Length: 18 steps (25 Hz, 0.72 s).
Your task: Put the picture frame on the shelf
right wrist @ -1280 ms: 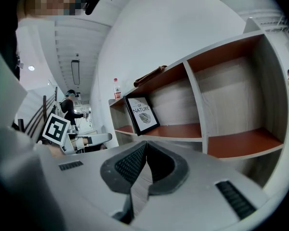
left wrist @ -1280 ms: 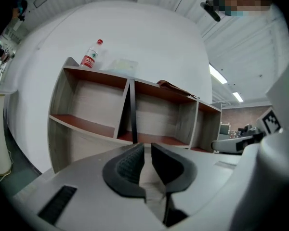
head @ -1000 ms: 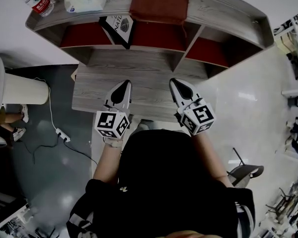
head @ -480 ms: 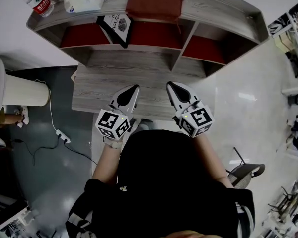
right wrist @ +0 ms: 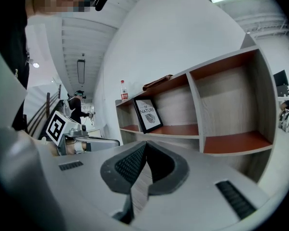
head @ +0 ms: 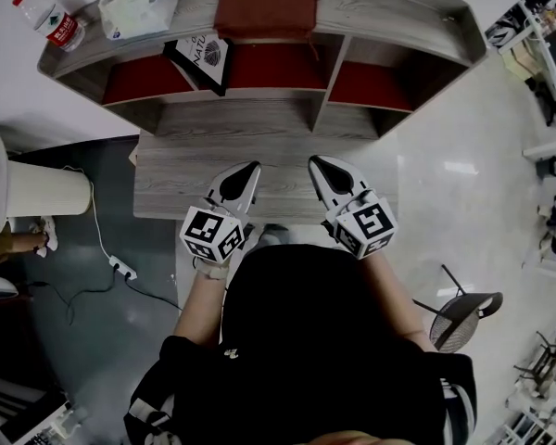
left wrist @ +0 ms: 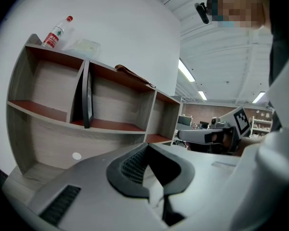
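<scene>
Black picture frame face-on before right tongs, edge-on before left tongs; both closed, empty.

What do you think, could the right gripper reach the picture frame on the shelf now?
Probably yes: the picture frame leans in an open-fronted compartment, and only bare desk lies between it and the shut right gripper.
</scene>
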Tool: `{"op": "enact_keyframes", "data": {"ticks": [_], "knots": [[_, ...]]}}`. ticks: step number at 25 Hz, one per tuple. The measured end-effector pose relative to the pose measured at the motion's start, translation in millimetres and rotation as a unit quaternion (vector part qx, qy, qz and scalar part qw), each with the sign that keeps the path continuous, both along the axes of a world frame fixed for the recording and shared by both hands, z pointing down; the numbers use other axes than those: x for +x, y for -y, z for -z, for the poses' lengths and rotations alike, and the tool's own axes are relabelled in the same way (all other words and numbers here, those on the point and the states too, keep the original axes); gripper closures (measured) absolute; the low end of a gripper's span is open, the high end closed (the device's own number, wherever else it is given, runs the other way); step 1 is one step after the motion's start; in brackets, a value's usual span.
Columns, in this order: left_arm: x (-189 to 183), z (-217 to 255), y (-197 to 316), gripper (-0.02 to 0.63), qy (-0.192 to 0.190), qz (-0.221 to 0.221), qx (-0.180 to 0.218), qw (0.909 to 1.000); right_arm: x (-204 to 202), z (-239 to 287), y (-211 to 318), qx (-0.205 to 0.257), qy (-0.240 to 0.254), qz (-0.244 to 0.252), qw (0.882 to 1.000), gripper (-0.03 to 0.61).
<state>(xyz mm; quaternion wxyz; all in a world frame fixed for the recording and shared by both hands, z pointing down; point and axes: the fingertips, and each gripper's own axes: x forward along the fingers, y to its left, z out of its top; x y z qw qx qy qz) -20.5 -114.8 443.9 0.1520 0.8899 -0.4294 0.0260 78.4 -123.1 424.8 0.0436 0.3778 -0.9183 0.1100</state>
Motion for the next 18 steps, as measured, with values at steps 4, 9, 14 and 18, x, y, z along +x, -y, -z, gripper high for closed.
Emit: {"op": "enact_keyframes", "data": {"ticks": [4, 9, 14, 18], "knots": [[-0.6, -1.7, 3.5, 0.604, 0.007, 0.002, 0.003, 1.0, 4.8, 0.3, 0.2, 0.001, -0.001, -0.01, 1.0, 0.583], [0.9, -4.2, 5.8, 0.604, 0.007, -0.003, 0.0, 1.0, 9.7, -1.8, -0.9, -0.003, -0.003, -0.023, 1.0, 0.583], [4.5, -5.1, 7.8, 0.604, 0.012, -0.008, 0.0, 0.9999, 12.5, -3.7, -1.6, -0.003, -0.001, -0.026, 1.0, 0.583], [6.3, -5.6, 9.0, 0.604, 0.016, -0.009, -0.001, 0.9998, 12.0, -4.0, -2.2, -0.007, 0.001, -0.029, 1.0, 0.583]]}}
